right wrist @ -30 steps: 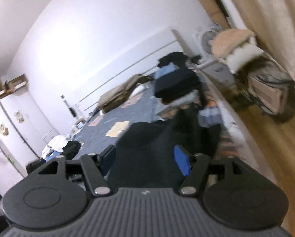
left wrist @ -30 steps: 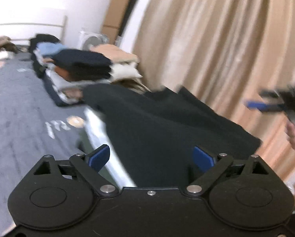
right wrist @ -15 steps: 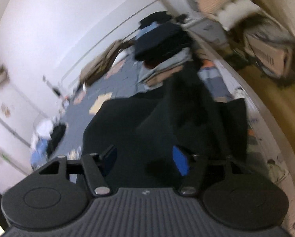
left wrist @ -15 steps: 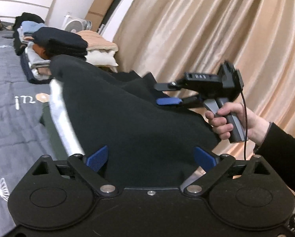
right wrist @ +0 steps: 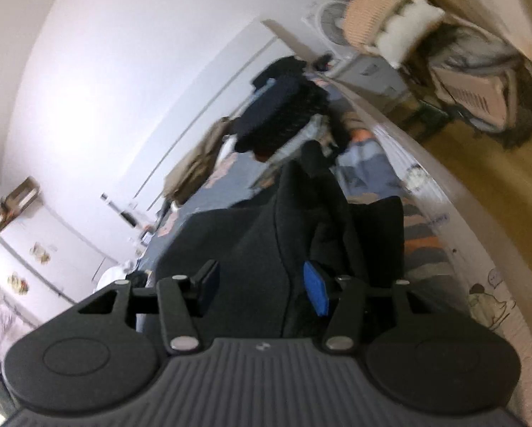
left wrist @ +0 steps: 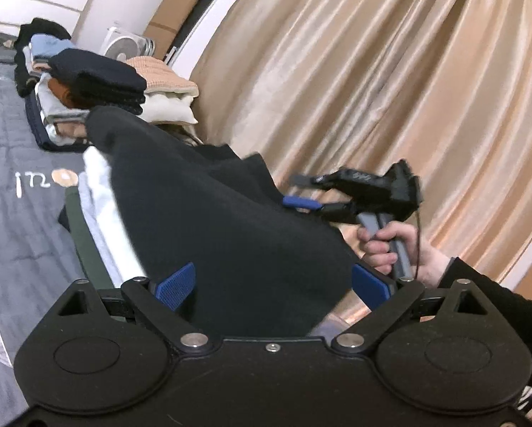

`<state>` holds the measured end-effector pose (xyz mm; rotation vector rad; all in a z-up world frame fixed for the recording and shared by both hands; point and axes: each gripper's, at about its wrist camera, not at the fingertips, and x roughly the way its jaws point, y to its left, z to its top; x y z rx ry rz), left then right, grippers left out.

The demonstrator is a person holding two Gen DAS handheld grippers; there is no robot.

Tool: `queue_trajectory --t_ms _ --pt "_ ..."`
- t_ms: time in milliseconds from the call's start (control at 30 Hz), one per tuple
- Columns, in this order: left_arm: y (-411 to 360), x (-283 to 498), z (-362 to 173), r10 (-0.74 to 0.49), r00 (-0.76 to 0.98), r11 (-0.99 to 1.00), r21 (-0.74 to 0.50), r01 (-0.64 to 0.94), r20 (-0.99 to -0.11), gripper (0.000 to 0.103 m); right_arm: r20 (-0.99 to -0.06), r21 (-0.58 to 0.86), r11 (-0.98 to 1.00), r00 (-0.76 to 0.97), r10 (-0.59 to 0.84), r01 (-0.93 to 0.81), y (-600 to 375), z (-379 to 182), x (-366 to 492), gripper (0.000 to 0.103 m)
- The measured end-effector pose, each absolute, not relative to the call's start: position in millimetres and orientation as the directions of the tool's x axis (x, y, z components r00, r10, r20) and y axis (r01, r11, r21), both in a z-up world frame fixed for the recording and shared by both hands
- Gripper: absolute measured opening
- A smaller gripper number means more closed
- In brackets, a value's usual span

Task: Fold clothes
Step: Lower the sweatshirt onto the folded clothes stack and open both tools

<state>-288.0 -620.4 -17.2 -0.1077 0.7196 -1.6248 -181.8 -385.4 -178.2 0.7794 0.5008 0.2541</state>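
Note:
A black garment lies draped over a low stack of folded clothes on the bed. My left gripper stands open, its blue pads wide apart on either side of the garment's near edge. In the left wrist view, a hand holds my right gripper at the garment's right edge, fingers apart. The right wrist view shows the right gripper open over the same black garment, with a fold running up between its pads.
A taller pile of folded clothes sits further along the grey bedspread. Beige curtains hang to the right. A fan and a pillow-topped pile stand beyond the bed; wooden floor runs beside it.
The right gripper came into the left wrist view and has dropped a little toward the garment's right edge. The right wrist view has tilted. Both grippers stay open.

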Motion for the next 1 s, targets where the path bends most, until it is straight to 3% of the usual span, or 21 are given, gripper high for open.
queue_trajectory --t_ms 133,200,433,500,833,1000 --pt "-615 -292 -22 -0.924 -0.229 -0.032 -0.535 0.845 -0.306 0.095 -0.210 0.732 0.654 0.850 0.483 -0.190 -364 -151 -213 0.055" --pt "-614 -292 -21 -0.925 -0.244 -0.045 -0.555 0.831 -0.291 0.095 -0.191 0.734 0.631 0.815 0.548 -0.252 -348 -147 -222 0.055" --pt "-618 -292 -22 -0.921 -0.331 -0.122 -0.654 0.746 -0.205 0.095 -0.366 0.734 0.669 0.763 0.533 -0.116 -341 -182 -250 0.051" --pt "-628 -289 -33 -0.904 -0.381 -0.135 -0.717 0.684 -0.193 0.095 -0.357 0.751 0.653 0.775 0.522 -0.094 -351 -191 -257 0.051" --pt "-638 -289 -60 -0.845 -0.488 -0.139 -0.793 0.593 -0.217 0.094 -0.320 0.761 0.643 0.812 0.489 -0.088 -364 -206 -272 0.046" --pt "-669 -249 -11 -0.871 -0.471 -0.196 -0.780 0.595 -0.140 0.103 -0.310 0.757 0.647 0.820 0.482 -0.094 -367 -210 -274 0.047"
